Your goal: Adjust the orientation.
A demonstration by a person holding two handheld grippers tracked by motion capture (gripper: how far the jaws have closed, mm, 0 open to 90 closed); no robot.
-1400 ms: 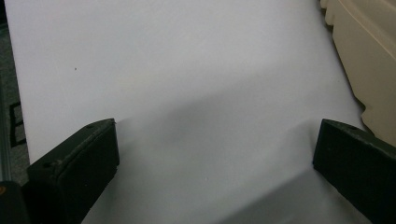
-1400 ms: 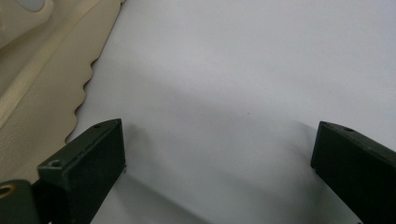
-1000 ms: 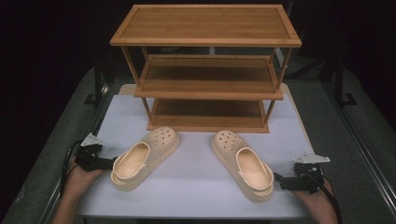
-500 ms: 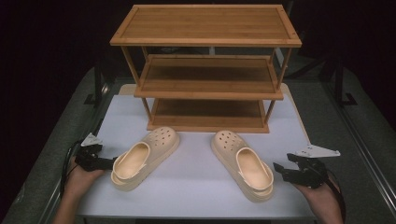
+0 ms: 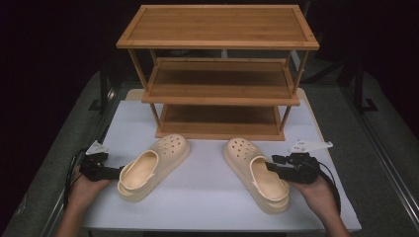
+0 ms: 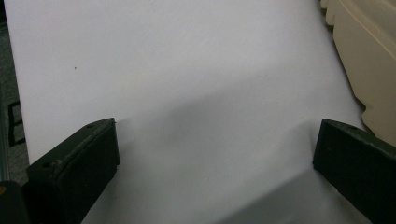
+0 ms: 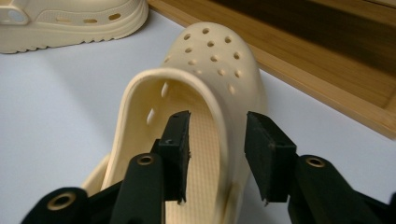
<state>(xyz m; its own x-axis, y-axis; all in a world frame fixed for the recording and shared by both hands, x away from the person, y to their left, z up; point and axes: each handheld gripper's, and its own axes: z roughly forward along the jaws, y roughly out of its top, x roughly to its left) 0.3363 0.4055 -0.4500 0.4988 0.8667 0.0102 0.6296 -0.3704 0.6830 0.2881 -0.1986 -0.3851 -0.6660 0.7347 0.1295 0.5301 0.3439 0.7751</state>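
While the left gripper (image 6: 215, 154) gapes empty, the right gripper (image 7: 217, 140) – closing – straddles the unbranded right clog's (image 7: 205, 88) rim.

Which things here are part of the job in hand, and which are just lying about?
In the job:
- right clog, its side wall between the right gripper jaws, which have just been closing
- left clog, beside the open left gripper

Just there:
- wooden rack, its shelves bare
- white table

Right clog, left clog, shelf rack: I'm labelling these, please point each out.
Right clog (image 5: 257, 170), high view, footbed.
Left clog (image 5: 170, 146), high view, perforated toe.
Shelf rack (image 5: 217, 24), high view, top board.
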